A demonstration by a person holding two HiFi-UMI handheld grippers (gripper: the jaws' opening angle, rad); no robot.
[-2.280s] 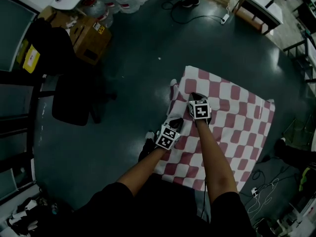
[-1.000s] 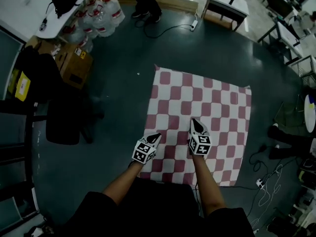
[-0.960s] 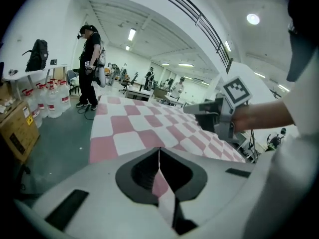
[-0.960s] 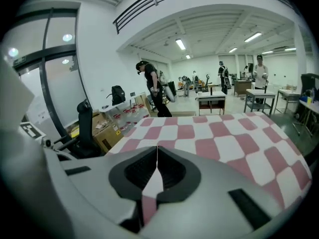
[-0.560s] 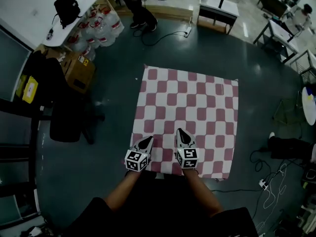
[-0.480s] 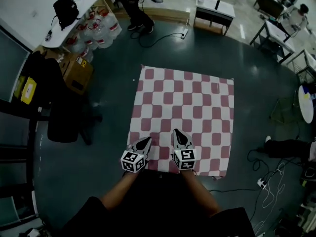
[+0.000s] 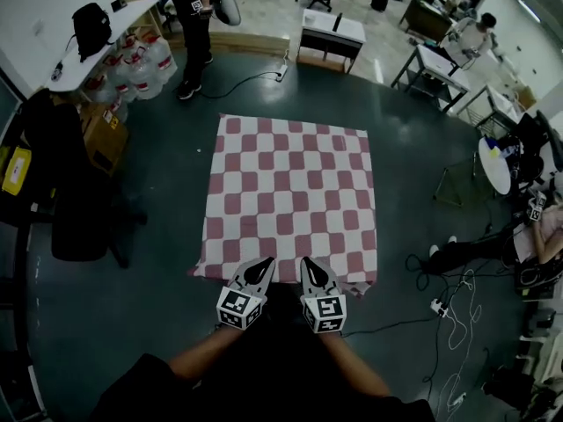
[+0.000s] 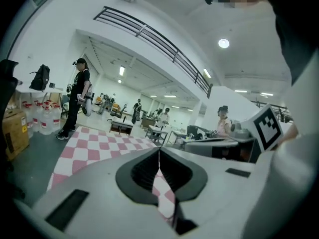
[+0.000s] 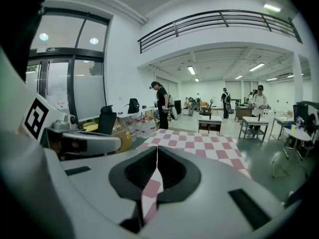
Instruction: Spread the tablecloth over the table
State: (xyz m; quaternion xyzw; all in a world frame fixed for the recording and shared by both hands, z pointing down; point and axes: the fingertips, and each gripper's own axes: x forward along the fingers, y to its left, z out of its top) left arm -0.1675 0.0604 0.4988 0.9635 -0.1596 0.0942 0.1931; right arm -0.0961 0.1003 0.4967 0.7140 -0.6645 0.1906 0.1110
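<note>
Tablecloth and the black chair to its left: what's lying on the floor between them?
Nothing. The head view shows only bare dark floor between the tablecloth and the black chair.

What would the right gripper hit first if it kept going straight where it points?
Probably the checked tablecloth that the right gripper grips, spread out ahead; depth is hard to judge.

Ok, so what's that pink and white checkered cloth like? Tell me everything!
The tablecloth is thin fabric in pink and white checks, roughly square. It is spread out nearly flat over the dark floor, with its near edge a bit rumpled. The left gripper and right gripper each pinch that near edge, side by side, jaws shut on the cloth. Nothing lies on it.
</note>
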